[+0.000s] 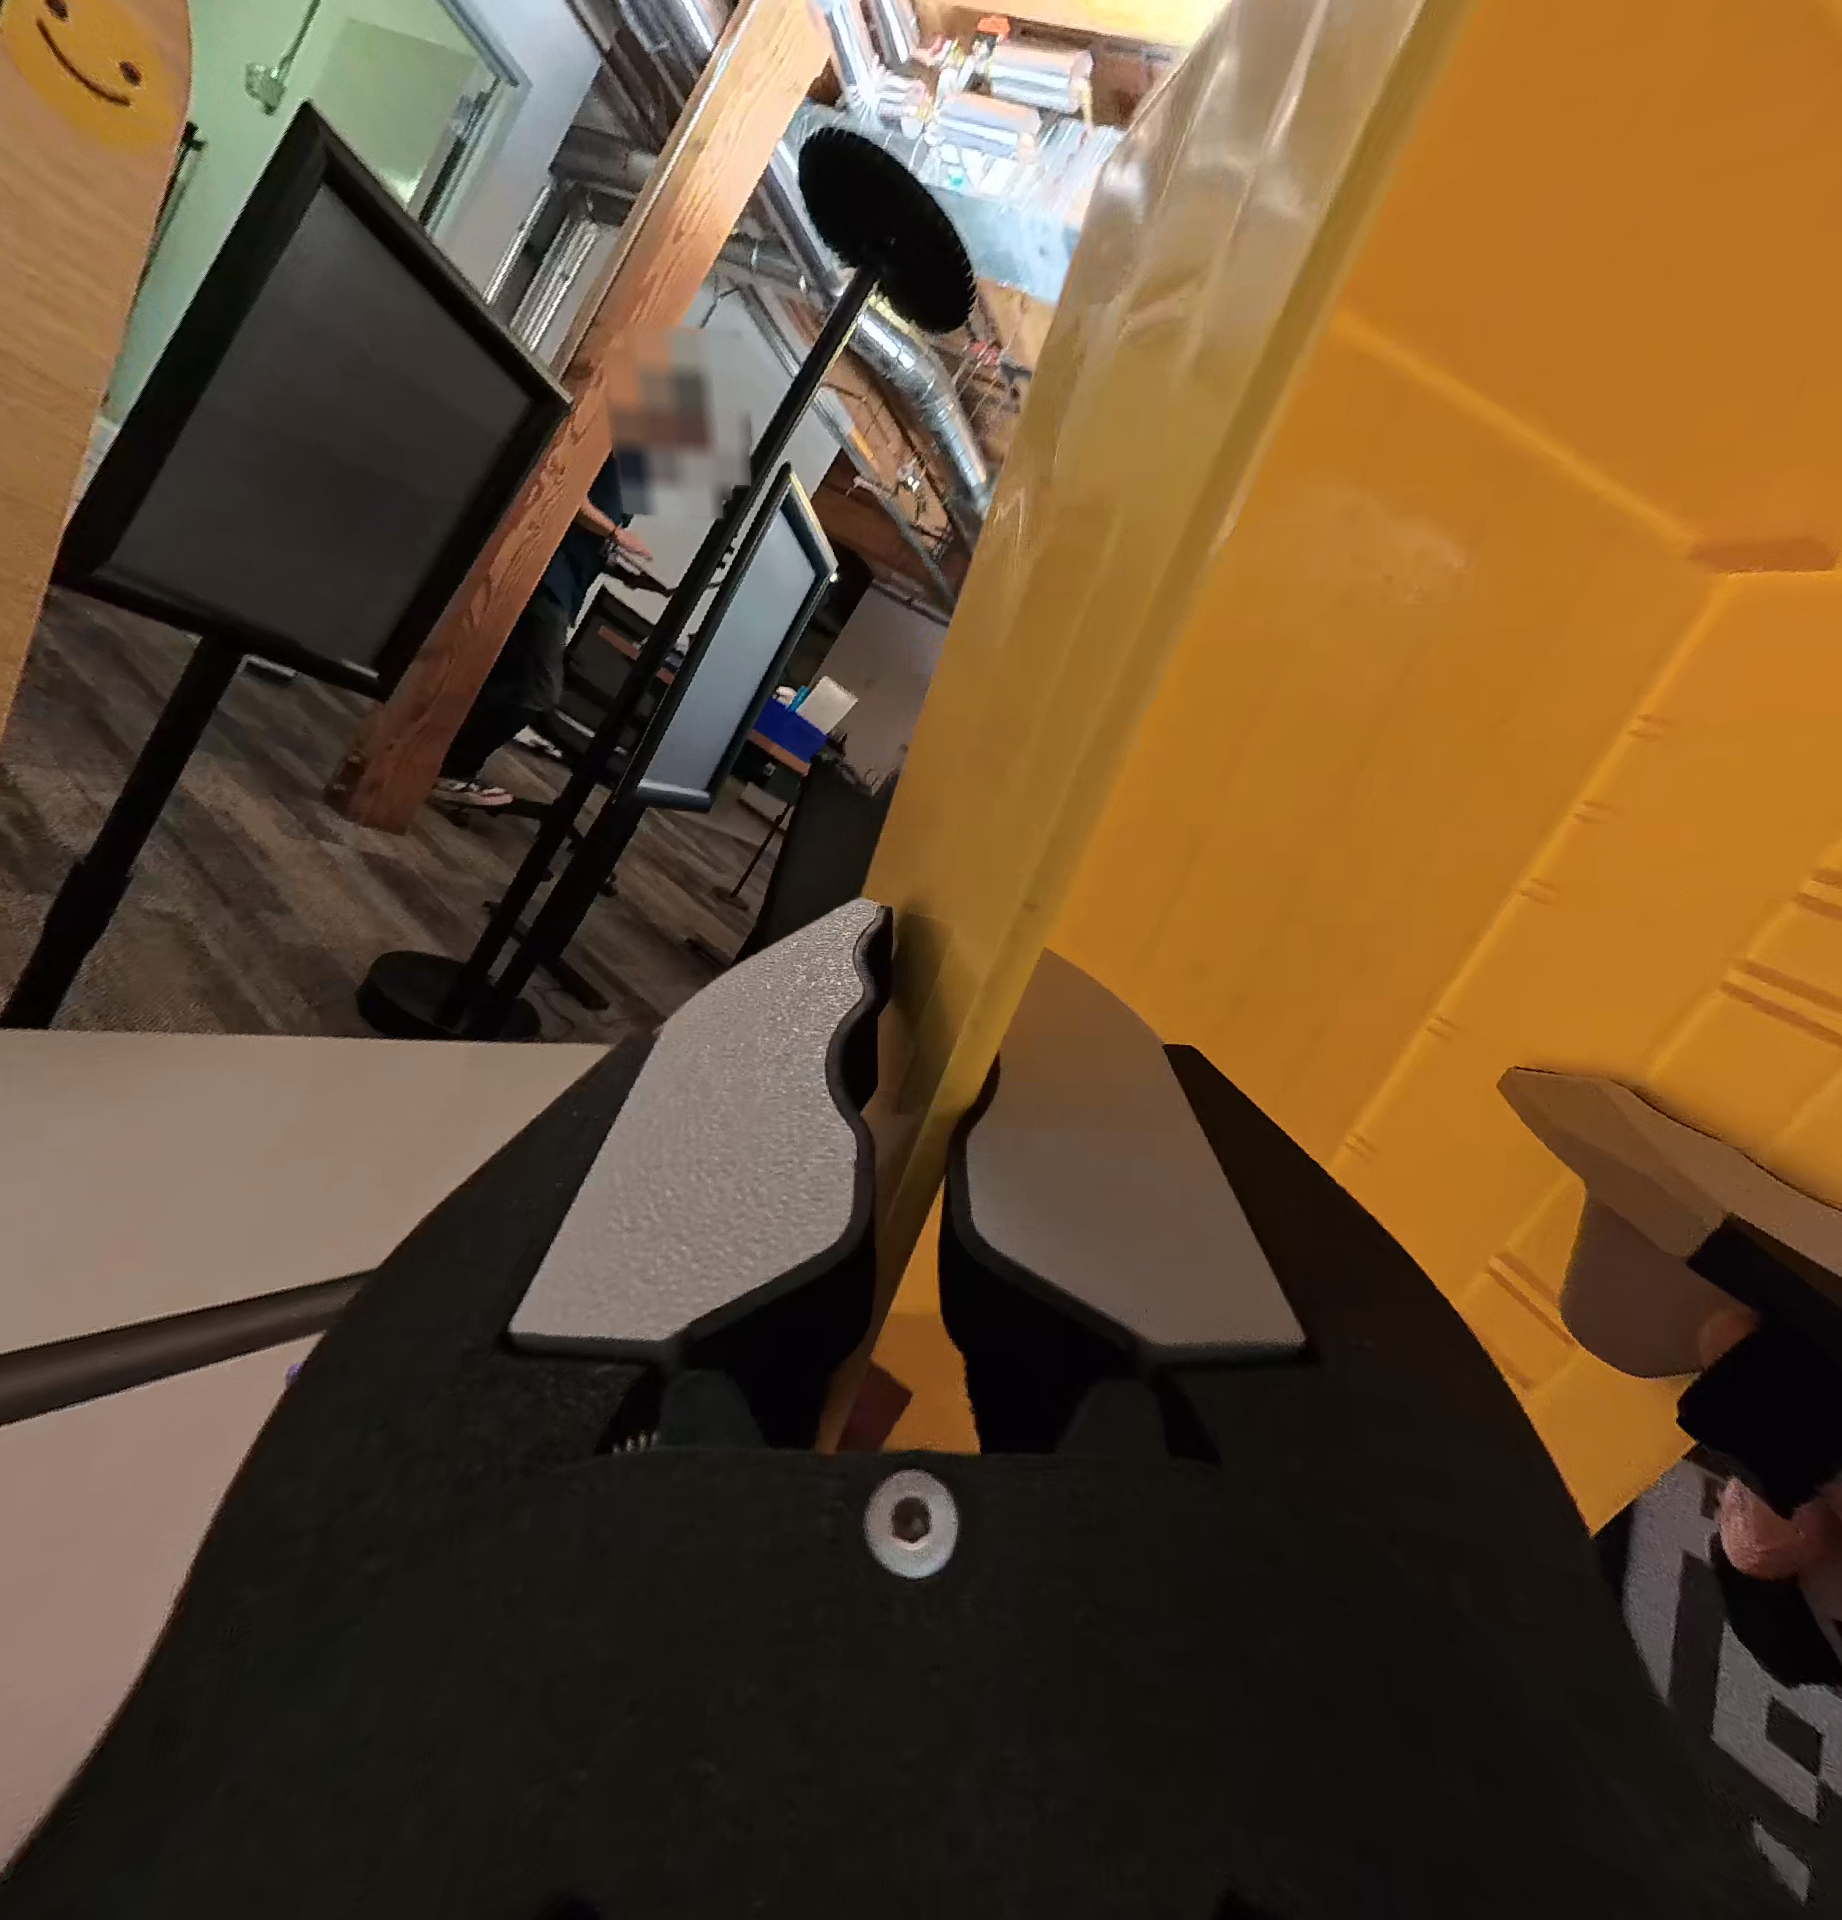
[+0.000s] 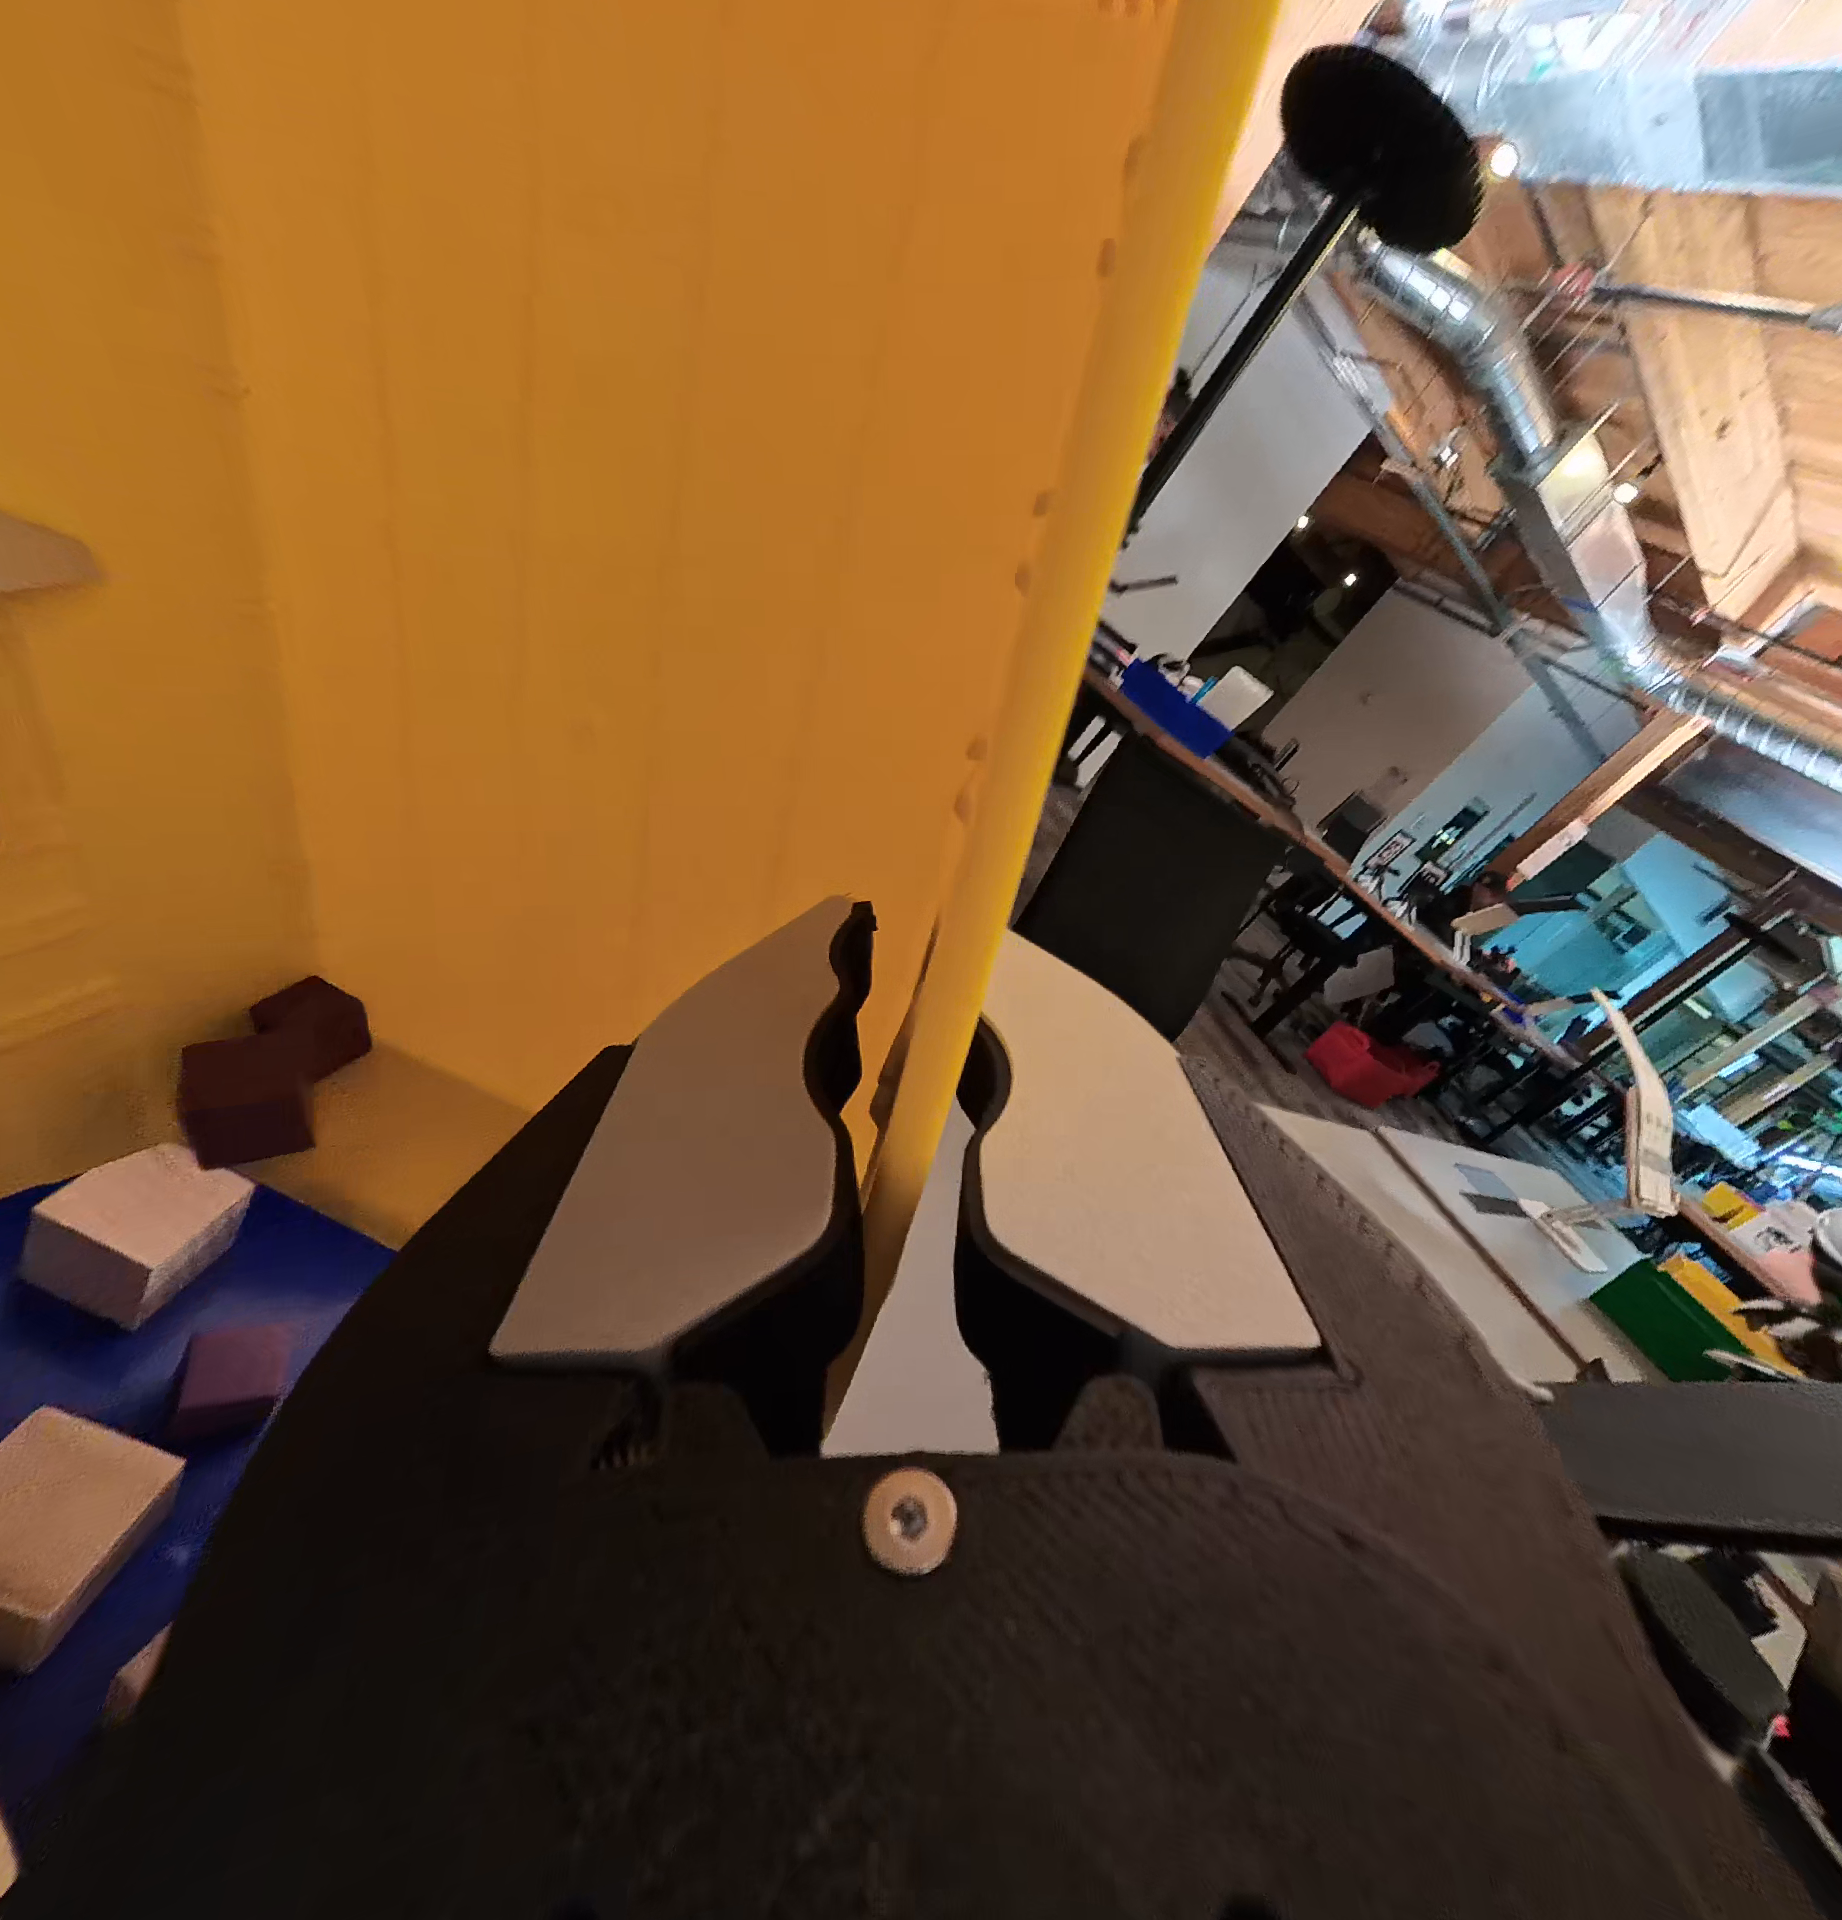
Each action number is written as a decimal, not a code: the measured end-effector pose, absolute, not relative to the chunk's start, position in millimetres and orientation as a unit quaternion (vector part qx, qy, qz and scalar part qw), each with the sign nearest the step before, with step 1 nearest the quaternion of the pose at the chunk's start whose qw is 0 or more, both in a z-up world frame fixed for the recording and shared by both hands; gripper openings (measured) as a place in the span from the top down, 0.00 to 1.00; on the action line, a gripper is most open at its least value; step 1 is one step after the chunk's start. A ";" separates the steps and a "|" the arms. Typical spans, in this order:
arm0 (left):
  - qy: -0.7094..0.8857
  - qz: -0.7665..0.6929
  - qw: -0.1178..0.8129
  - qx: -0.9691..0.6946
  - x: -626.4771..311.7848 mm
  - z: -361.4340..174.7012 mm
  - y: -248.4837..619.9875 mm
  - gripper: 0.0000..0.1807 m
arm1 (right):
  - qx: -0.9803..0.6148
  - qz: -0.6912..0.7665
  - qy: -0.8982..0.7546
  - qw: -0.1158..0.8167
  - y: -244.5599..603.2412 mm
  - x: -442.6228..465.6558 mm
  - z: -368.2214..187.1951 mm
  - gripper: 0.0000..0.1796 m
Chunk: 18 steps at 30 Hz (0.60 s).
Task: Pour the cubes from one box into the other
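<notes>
Office background: dark screen on a stand (image 1: 314, 436), wooden post (image 1: 584, 436), black floor lamp (image 1: 875, 229), person standing far back (image 1: 574, 603), grey carpet. Right wrist view shows long workbenches (image 2: 1416, 904), ceiling ducts (image 2: 1499, 343), a red bin (image 2: 1369, 1060).

Yellow box (image 1: 1416, 520) fills both views and blocks most of the scene; tilted up. Left gripper (image 1: 922, 1039) fingers narrow, pinching the yellow box wall. Right gripper (image 2: 922, 1029) fingers narrow too, clamped on the opposite wall; its tip also shows inside the box in the left view.

Two dark maroon cubes (image 2: 273, 1070) sit at the yellow box's lower corner. Blue box (image 2: 169, 1299) below holds light wooden cubes (image 2: 132, 1231) and a purple cube (image 2: 231, 1377). White desk (image 1: 169, 1164) at left.

Black-and-white square-patterned marker (image 1: 1727, 1714) sits beside the right gripper; no readable writing.
</notes>
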<state>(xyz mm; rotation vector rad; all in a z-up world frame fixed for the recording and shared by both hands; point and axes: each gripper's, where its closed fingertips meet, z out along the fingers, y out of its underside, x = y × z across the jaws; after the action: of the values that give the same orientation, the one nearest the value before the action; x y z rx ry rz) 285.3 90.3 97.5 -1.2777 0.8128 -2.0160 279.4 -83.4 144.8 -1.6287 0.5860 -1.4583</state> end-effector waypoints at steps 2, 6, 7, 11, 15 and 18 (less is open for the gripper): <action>0.299 -0.769 0.315 -0.470 282.2 103.8 89.4 0.95 | -0.639 -0.595 0.225 0.431 -84.5 274.4 150.6 0.92; 0.306 -0.767 0.324 -0.461 280.3 108.8 85.0 0.95 | -0.632 -0.604 0.221 0.432 -88.1 270.9 157.2 0.92; 0.307 -0.768 0.325 -0.459 279.5 110.2 83.9 0.96 | -0.630 -0.605 0.222 0.433 -89.3 270.2 159.1 0.93; 0.296 -0.777 0.326 -0.449 274.2 120.3 81.6 0.96 | -0.621 -0.616 0.215 0.436 -91.9 264.2 167.6 0.93; 0.299 -0.777 0.332 -0.443 271.1 127.9 78.3 0.96 | -0.614 -0.618 0.216 0.441 -95.5 260.8 173.3 0.93; 0.304 -0.775 0.336 -0.440 269.3 130.5 76.2 0.96 | -0.612 -0.619 0.217 0.442 -97.8 259.0 175.1 0.93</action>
<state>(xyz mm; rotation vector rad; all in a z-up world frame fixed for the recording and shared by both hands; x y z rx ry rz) 269.3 76.2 130.5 -1.1476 0.7921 -2.0210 259.0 -97.8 175.1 -1.5179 0.5391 -1.5353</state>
